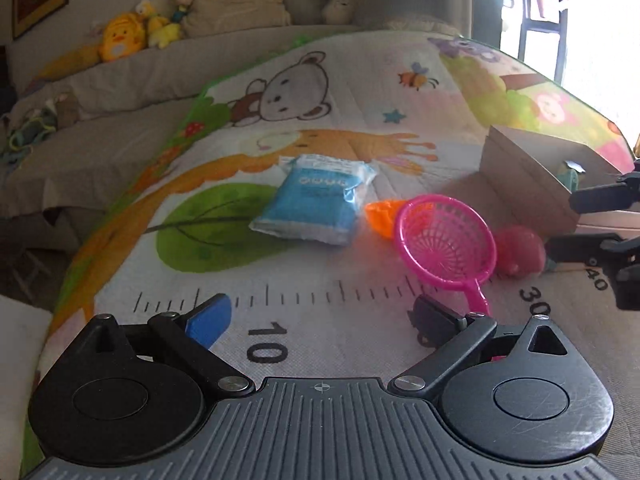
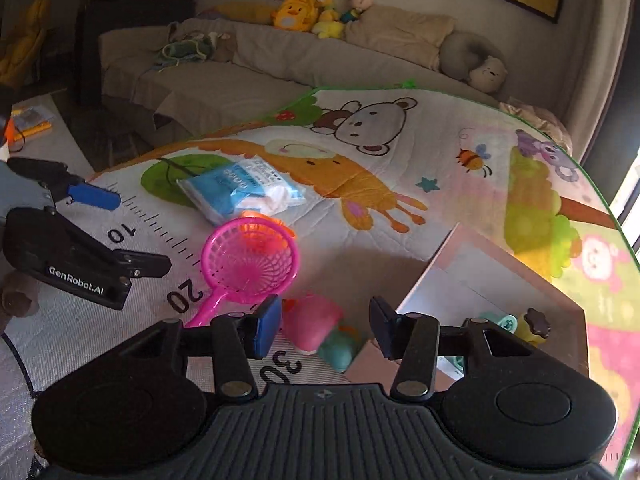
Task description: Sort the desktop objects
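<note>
A pink toy net (image 1: 446, 240) (image 2: 250, 258) lies on the cartoon play mat (image 1: 320, 120), its handle toward my left gripper. An orange toy (image 1: 382, 214) (image 2: 264, 232) sits behind it. A blue and white packet (image 1: 316, 200) (image 2: 240, 192) lies further back. A pink and teal toy (image 1: 520, 252) (image 2: 320, 330) lies by a cardboard box (image 1: 532, 180) (image 2: 496, 276). My left gripper (image 1: 320, 320) (image 2: 124, 236) is open and empty over the ruler marks. My right gripper (image 2: 322, 326) (image 1: 580, 220) is open, its fingers either side of the pink and teal toy.
The box holds small toys (image 2: 516, 326), teal and yellow. A sofa (image 2: 248, 68) with plush toys (image 2: 304, 10) and cushions stands behind the mat. Books (image 2: 32, 120) lie on the floor at the left. A bright window is at the right.
</note>
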Demonstrator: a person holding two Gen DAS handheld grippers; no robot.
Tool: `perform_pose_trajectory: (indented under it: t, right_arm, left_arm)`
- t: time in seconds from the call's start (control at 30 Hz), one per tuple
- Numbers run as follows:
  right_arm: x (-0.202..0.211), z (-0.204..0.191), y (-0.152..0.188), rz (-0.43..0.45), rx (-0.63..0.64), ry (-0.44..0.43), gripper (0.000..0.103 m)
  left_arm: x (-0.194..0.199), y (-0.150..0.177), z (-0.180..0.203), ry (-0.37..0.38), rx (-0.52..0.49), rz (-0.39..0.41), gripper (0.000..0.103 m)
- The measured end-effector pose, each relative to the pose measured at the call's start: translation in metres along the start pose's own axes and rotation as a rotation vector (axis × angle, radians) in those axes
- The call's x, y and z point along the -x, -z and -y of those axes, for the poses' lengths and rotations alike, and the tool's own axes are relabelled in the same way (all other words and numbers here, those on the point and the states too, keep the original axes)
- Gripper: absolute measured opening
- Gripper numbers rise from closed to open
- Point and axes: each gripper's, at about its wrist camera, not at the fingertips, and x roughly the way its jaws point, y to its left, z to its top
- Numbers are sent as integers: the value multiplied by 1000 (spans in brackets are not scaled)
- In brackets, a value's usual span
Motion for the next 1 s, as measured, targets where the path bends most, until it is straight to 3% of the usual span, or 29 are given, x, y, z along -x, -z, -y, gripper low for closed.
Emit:
perform_pose_trajectory:
  t: [0.13, 0.3, 0.5, 0.6, 0.83, 1.0]
  right_arm:
    - [-35, -32, -4, -43, 165, 84, 48]
    - [-57, -26, -9, -115, 100, 67, 46]
    - [-19, -28, 8, -102, 73, 12, 42]
    - [-1, -24, 29, -135, 27, -22, 40]
    - [28, 5, 69, -150, -117, 52, 40]
    - [34, 14, 68, -84, -165, 61, 52]
  left_arm:
    - [-2, 1, -8, 17, 25, -10, 101]
    - [-2, 5, -11, 45, 55, -18, 101]
    - [-4, 2, 2, 107, 59, -32, 102]
    - [-10, -4, 24, 145, 6, -25, 103]
    - [-52, -18, 67, 151, -48, -102, 103]
    - [-59, -18, 73, 119, -66, -86, 99]
